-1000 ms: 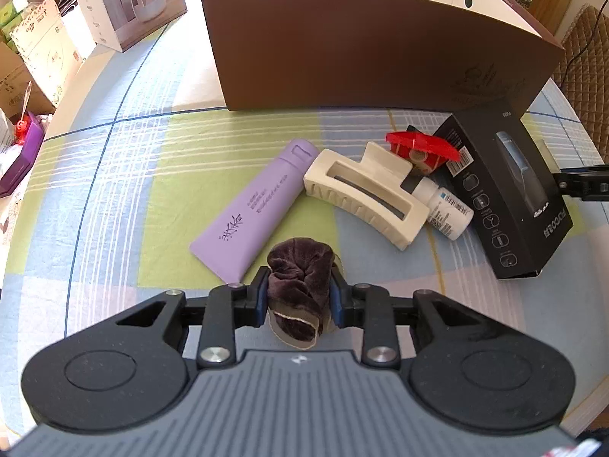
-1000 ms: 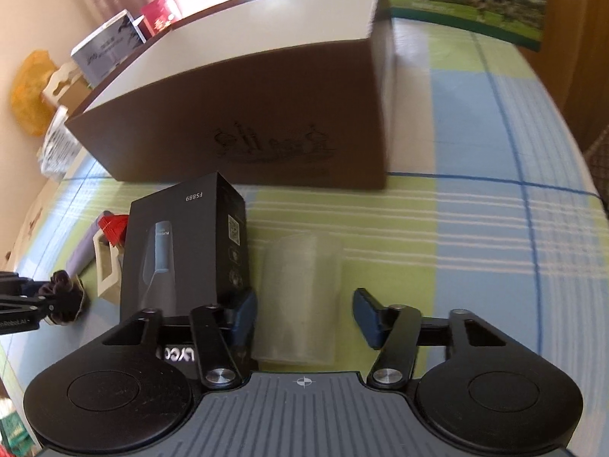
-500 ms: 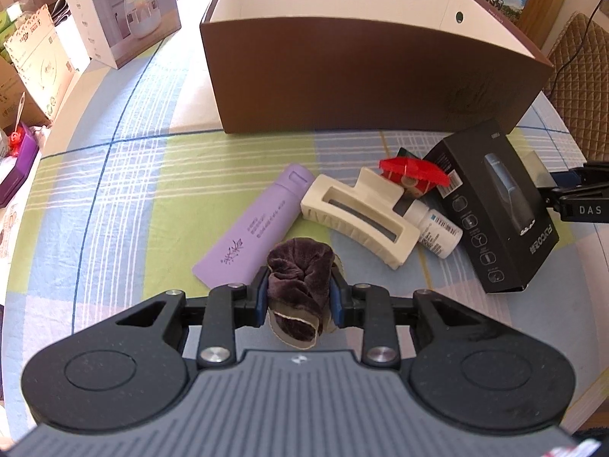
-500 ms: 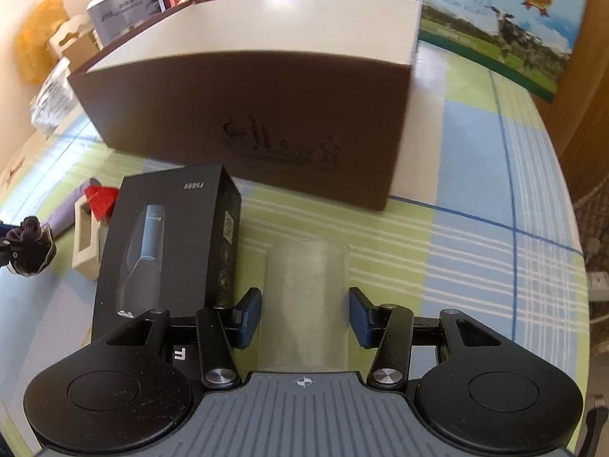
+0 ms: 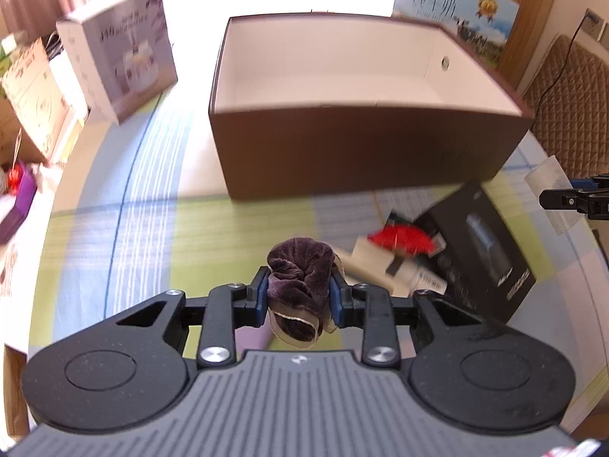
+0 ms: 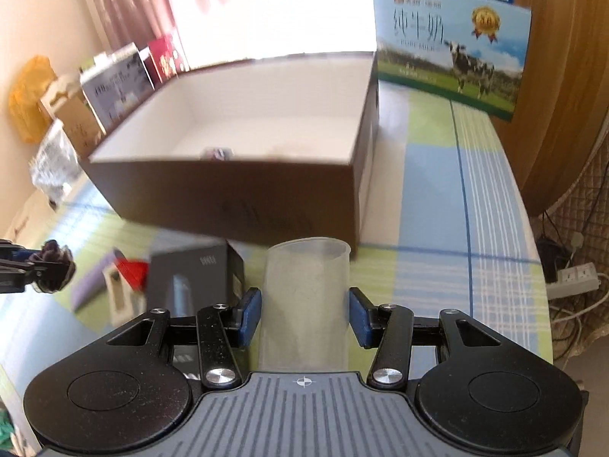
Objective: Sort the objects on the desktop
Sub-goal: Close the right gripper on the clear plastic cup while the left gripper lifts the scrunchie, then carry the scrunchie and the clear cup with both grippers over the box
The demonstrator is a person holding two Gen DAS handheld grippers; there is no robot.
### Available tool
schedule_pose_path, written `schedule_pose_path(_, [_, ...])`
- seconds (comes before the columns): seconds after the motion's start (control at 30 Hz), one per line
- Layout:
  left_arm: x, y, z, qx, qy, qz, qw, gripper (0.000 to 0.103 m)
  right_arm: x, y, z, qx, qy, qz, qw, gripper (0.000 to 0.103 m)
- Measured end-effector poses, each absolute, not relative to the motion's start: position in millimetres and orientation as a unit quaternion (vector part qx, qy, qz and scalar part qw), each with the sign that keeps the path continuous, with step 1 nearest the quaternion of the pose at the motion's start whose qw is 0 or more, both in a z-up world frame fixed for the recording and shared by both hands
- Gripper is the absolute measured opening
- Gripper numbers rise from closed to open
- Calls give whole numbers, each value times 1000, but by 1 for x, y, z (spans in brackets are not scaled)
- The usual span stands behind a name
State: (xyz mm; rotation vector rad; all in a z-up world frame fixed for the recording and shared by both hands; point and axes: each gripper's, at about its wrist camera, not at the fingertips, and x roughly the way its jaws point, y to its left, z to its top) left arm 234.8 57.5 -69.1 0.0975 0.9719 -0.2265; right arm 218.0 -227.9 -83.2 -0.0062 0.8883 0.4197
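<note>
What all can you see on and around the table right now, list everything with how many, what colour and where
Storage box: 1, brown outside, white inside, open, far middle of table.
Scrunchie: 1, dark purple velvet, held in left gripper.
Plastic cup: 1, translucent, held in right gripper.
Shaver box: 1, black, lying on table, right of centre.
Hair claw clip: 1, cream, beside the shaver box.
Red clip: 1, red, resting on the claw clip.
Small bottle: 1, white, partly hidden by the left gripper.
Tube: 1, lilac, on table left of the claw clip.
Milk carton box: 1, blue and green, behind the storage box.
Humidifier box: 1, white, far left.
Tablecloth: 1, green and blue check.
Left gripper: 1, black, blue pads.
Right gripper: 1, black, blue pads.
</note>
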Motion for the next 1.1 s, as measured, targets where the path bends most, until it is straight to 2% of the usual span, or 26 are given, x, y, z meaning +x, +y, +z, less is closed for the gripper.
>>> schedule_pose_path(0.33, [295,51,-24,67,415,-145,896,27,257,-197,-33,20,386,229,893,46])
schedule_pose_path(0.53, [351,34,-14,64,412,-165,894,27,301,-172,-24,30,380,230,895,46])
schedule_pose_path(1.1, [481,-23,-71,42,481,-172,859,27,418,-132,-69,65,436,188,878,46])
